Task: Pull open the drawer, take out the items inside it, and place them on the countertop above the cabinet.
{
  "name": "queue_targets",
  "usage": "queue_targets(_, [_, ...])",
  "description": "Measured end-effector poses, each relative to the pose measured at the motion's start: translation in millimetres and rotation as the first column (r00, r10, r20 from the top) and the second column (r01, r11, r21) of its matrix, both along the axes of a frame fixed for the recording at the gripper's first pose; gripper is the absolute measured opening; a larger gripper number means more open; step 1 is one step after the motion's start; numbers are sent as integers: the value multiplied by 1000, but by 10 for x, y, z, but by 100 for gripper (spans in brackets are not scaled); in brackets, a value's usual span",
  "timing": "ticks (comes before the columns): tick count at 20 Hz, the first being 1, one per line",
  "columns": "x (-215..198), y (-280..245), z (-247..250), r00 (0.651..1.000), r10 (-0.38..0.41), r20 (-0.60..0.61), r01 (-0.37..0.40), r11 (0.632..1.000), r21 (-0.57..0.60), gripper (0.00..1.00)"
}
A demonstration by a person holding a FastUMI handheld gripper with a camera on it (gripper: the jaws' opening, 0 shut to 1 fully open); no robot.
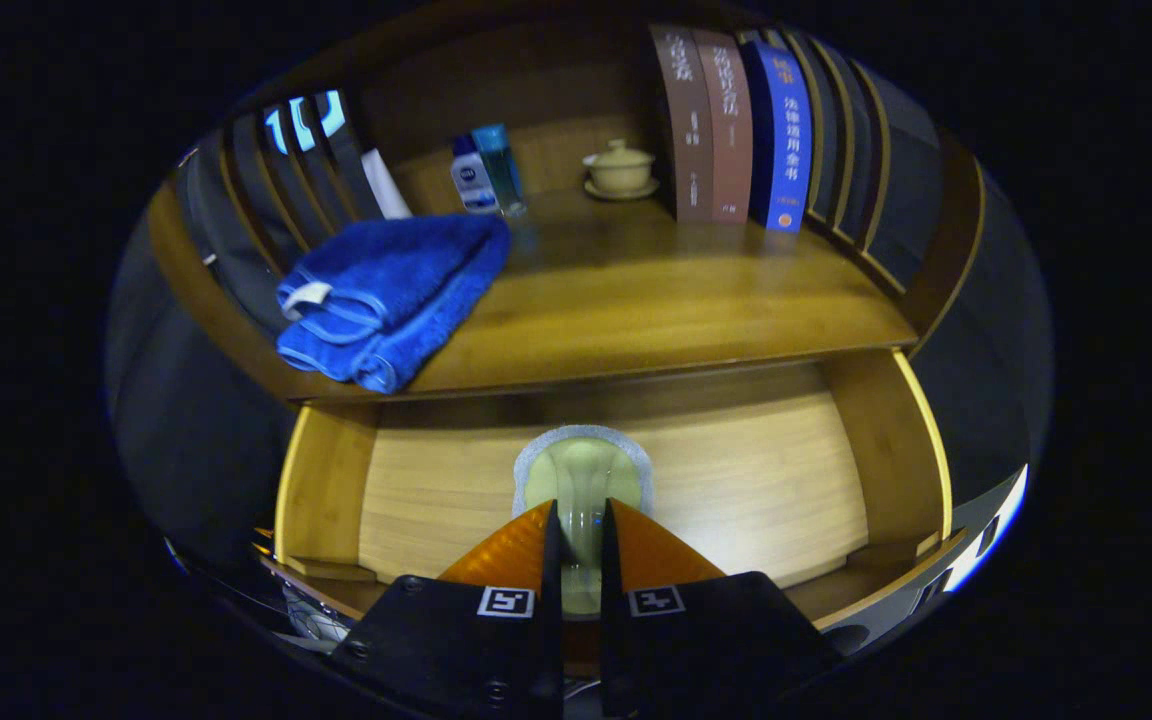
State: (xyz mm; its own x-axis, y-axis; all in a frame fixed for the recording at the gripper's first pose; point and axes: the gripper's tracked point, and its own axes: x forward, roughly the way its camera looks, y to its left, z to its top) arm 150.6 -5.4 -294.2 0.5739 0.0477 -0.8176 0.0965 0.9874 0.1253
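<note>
Pale-green pouch (pixel 581 480) — pinched between nearly closed tongs (pixel 581 520) over the drawer (pixel 736 480).

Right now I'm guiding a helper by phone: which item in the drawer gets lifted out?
Find the open wooden drawer under the wooden countertop carrying the folded blue towel. On its floor lies a pale greenish, glassy item with a grey rim. The gripper is shut on it; it is the drawer's one visible item.

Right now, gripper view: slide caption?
Tongs shut on pale cup in open drawer; blue towel on countertop.
</note>
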Motion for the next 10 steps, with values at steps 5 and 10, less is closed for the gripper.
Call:
queue_targets(5, [377, -50, 542, 991, -11, 132, 10, 1000, 11, 20])
queue_targets(10, [1033, -30, 728, 985, -1, 172, 0, 1000, 4, 20])
